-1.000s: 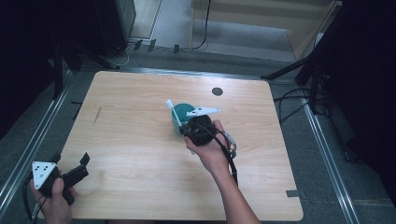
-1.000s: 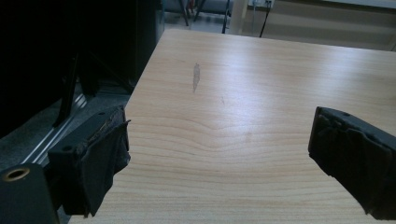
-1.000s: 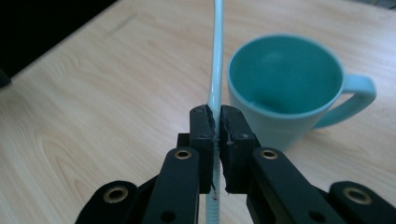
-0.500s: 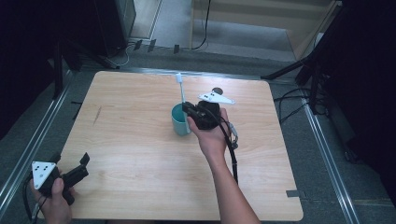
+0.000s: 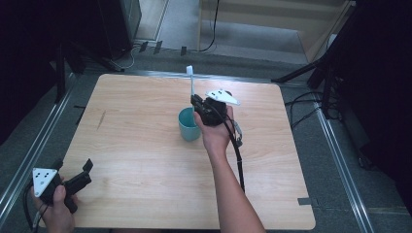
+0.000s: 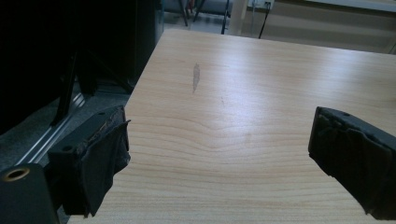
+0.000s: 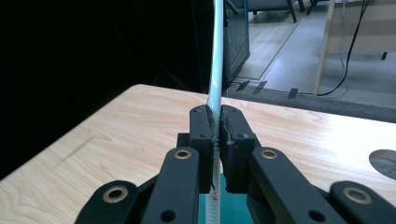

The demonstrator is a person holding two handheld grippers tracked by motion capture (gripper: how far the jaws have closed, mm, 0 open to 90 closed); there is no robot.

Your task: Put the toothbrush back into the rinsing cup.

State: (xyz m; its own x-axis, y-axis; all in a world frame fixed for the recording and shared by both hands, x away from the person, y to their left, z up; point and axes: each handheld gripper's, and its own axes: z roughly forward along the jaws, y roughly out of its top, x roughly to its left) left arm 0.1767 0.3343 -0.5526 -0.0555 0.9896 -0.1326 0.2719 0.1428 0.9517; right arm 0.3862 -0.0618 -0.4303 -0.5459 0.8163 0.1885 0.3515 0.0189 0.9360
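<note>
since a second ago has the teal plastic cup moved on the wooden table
Yes. The teal plastic cup now stands upright, its base nearer the person than before, farther from the dark round hole at the wooden table's far edge.

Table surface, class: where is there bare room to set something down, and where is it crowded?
Bare wood spans the table between the teal cup and the left gripper, also along its right edge. It is crowded around the cup, where the right gripper holds a toothbrush.

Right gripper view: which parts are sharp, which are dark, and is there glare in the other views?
Right gripper view: the right gripper and the thin white toothbrush handle are sharp, and the left background is black. Left gripper view: soft glare on the pale wooden table, near fingers slightly blurred. High view: table evenly lit, surroundings dark.
</note>
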